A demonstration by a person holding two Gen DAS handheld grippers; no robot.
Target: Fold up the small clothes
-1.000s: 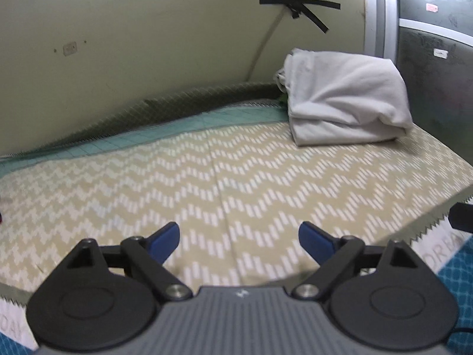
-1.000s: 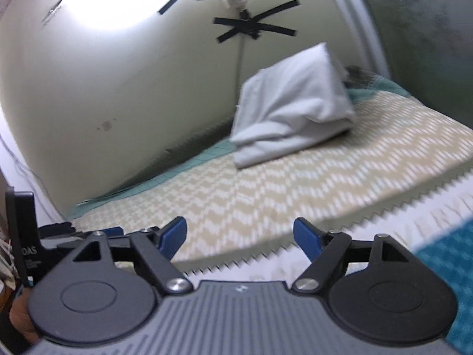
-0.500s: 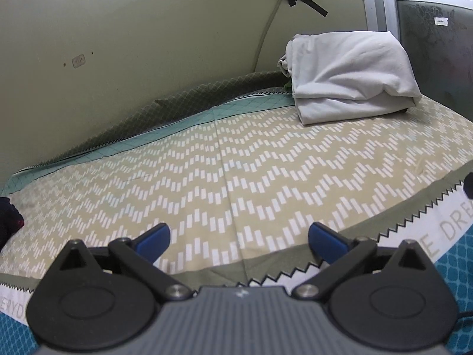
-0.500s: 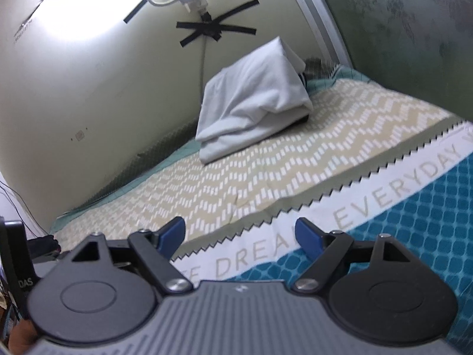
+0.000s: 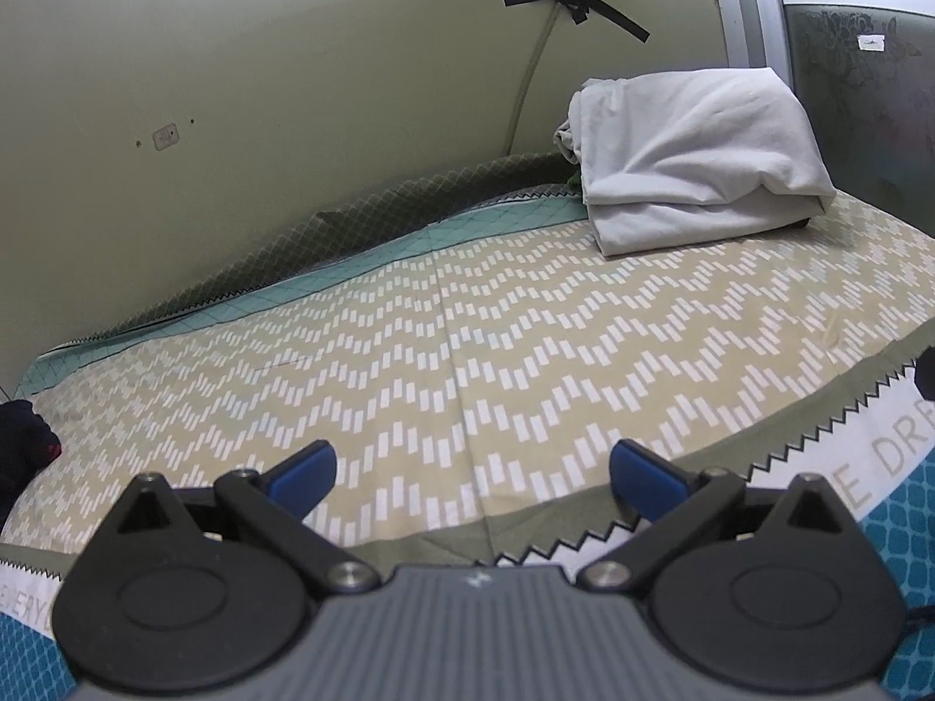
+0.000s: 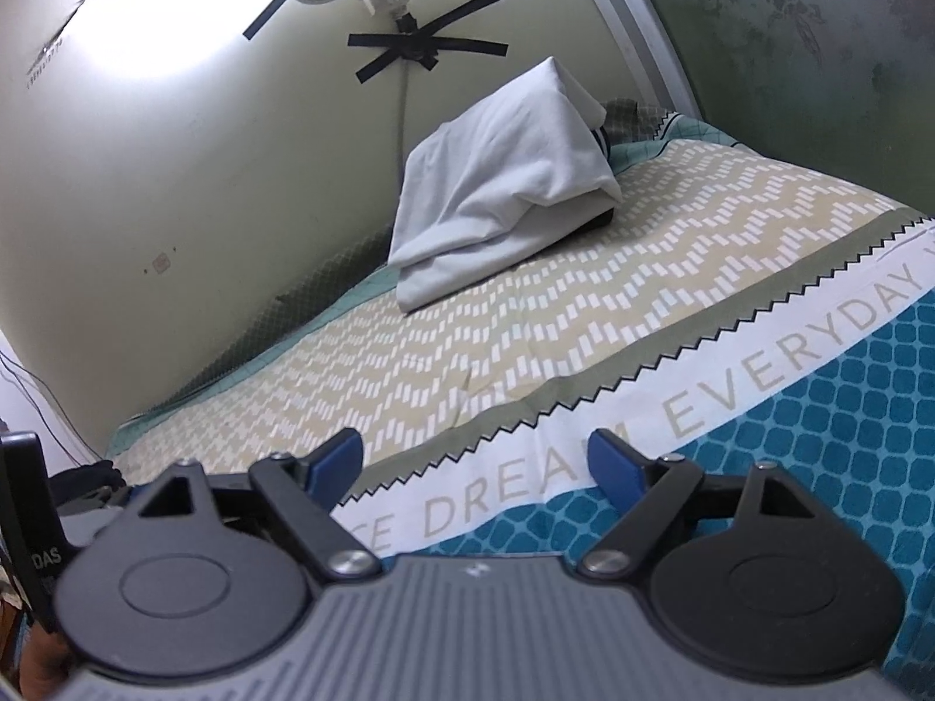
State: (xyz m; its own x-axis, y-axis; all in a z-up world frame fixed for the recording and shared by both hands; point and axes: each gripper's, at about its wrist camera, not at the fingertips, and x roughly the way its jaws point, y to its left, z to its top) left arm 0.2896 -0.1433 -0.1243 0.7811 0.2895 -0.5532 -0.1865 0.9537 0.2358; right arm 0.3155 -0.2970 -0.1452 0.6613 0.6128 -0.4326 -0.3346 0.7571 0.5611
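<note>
Bed: zigzag-patterned bedsheet (image 5: pixel 467 350) against a pale green wall (image 5: pixel 263 87).
Folded garment: grey folded cloth (image 5: pixel 689 158) lies at the far corner, well apart from both tools.
Change: both cameras have drawn back from it; probably this fold is finished.
Left gripper (image 5: pixel 470 470): spread wide, empty.
Right gripper (image 6: pixel 476 458): spread wide, empty.
Dark clothing (image 5: pixel 23 438): left edge, possibly next.

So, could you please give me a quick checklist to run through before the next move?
1. Left tongs open and holding nothing: ok.
2. Right tongs open and holding nothing: ok.
3. Folded grey garment stacked at the far end of the bedsheet: ok.
4. Zigzag area ahead of both tongs free of clothes: ok.
5. Next garment to fold: cannot tell; only a dark cloth shows at the left edge.
</note>
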